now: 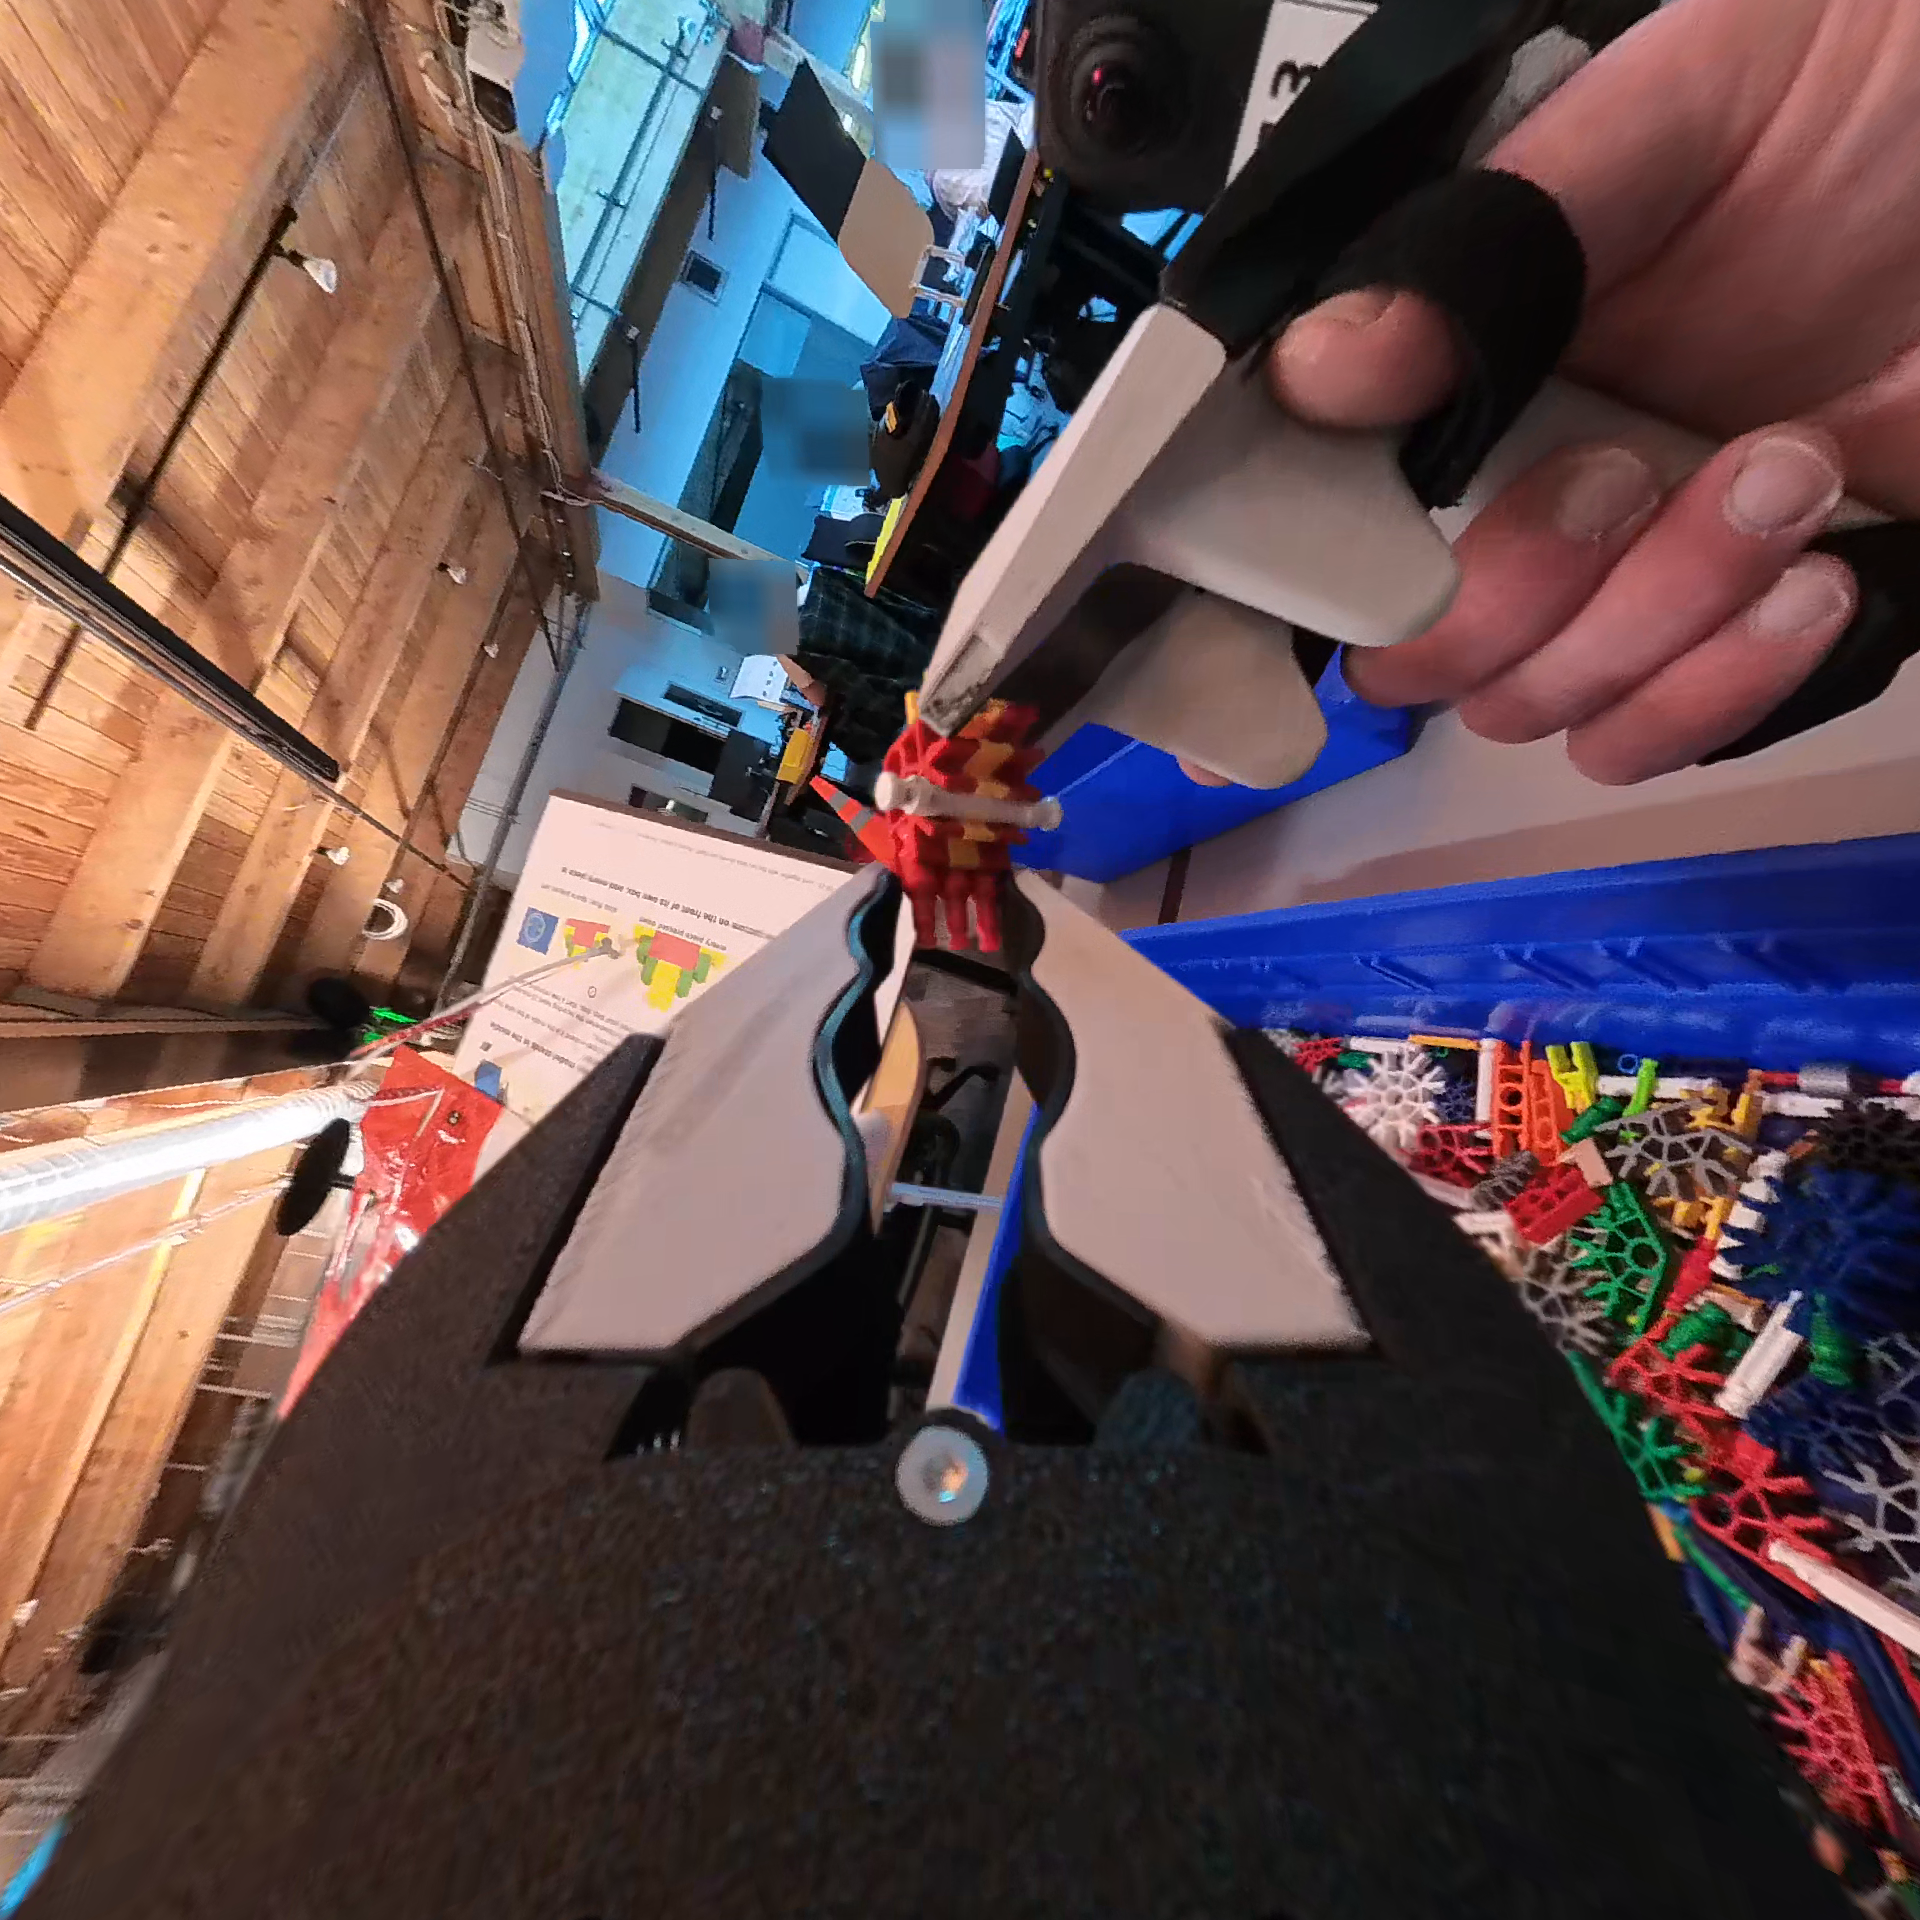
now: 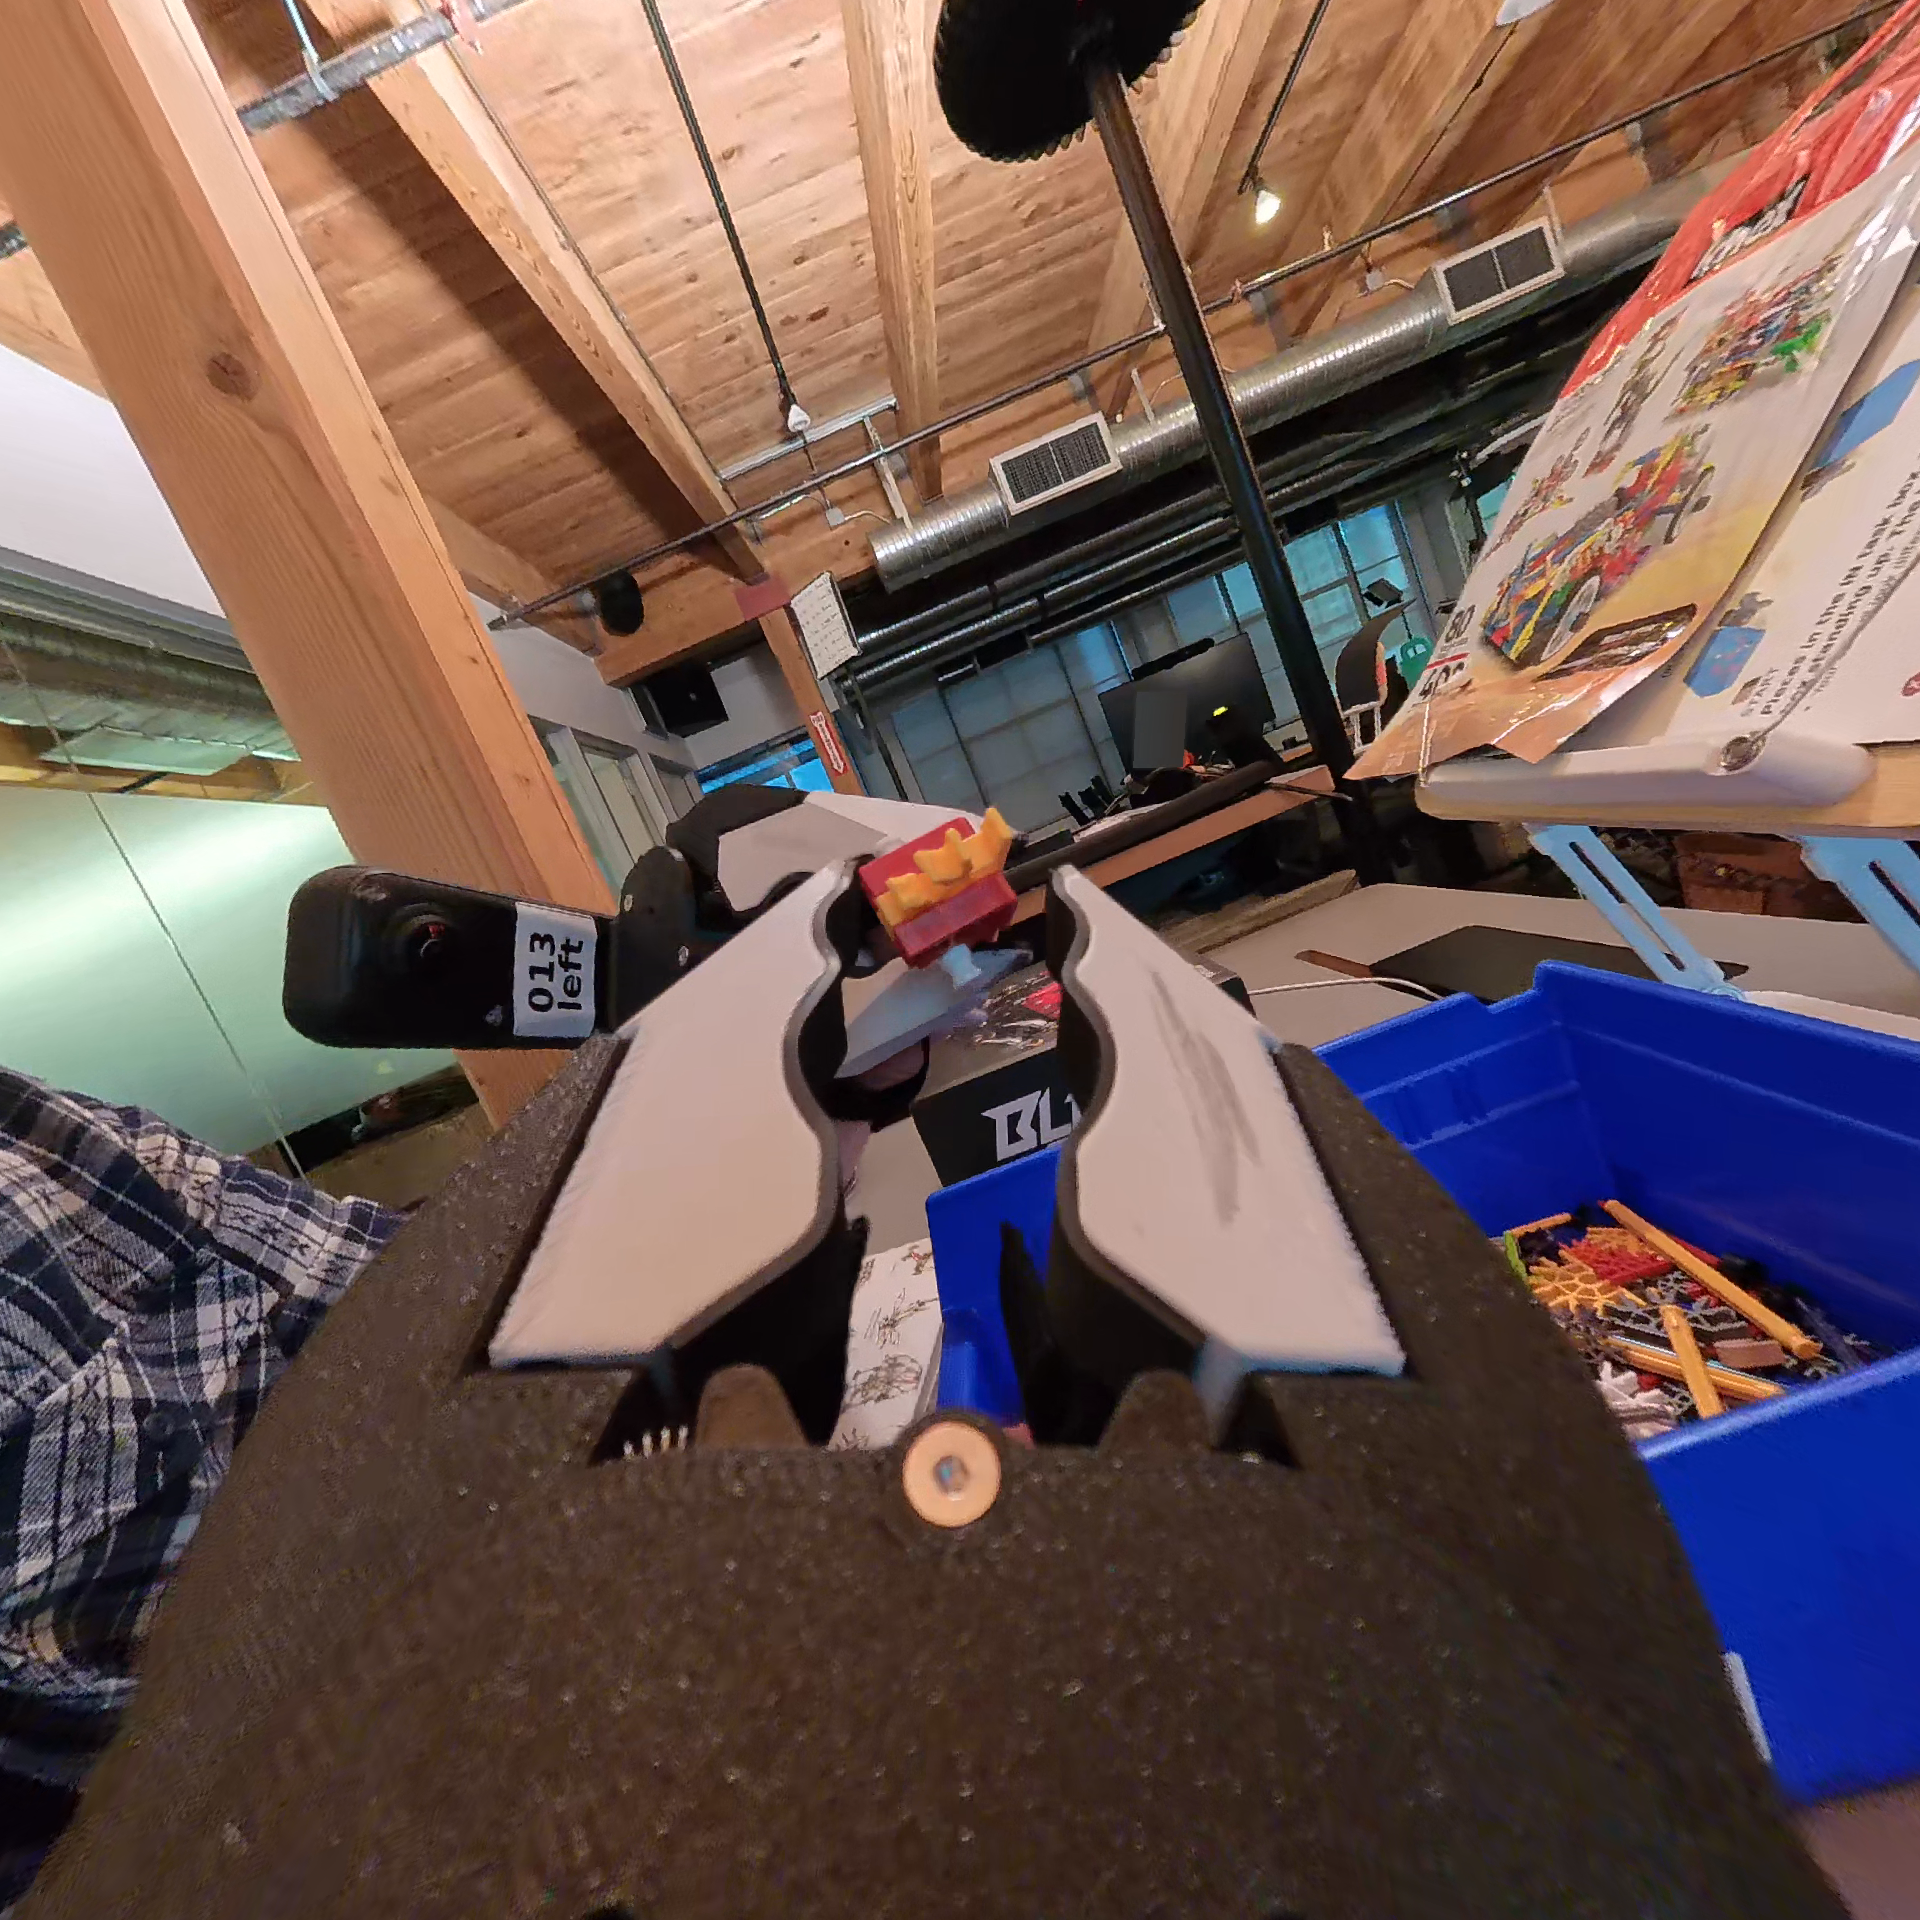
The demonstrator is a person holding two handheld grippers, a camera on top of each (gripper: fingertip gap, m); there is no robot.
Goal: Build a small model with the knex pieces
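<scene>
A small assembly of red and yellow toy construction pieces [image 1: 956, 790] with a white rod [image 1: 966, 808] across it is held in the air. My left gripper [image 1: 954, 899] is shut on its red lower end. My right gripper [image 1: 966, 717] comes in from the upper right, held by a bare hand [image 1: 1714, 312], with its tips at the top of the assembly. In the right wrist view the assembly [image 2: 940, 904] sits between the right gripper's [image 2: 951, 883] spread fingers. The left finger touches it and the right finger stands slightly off. One grey finger [image 2: 904, 1003] of the left gripper lies under it.
A blue bin [image 1: 1558, 935] of several mixed colourful pieces lies to the right, also in the right wrist view [image 2: 1714, 1081]. A second blue bin [image 1: 1143, 800] lies behind. An instruction board [image 2: 1662, 416] stands on a stand, beside a black pole [image 2: 1216, 416]. A black box [image 2: 987, 1132] and a plaid sleeve [image 2: 156, 1299] are near. My two grippers' fingertips are within a few centimetres of each other.
</scene>
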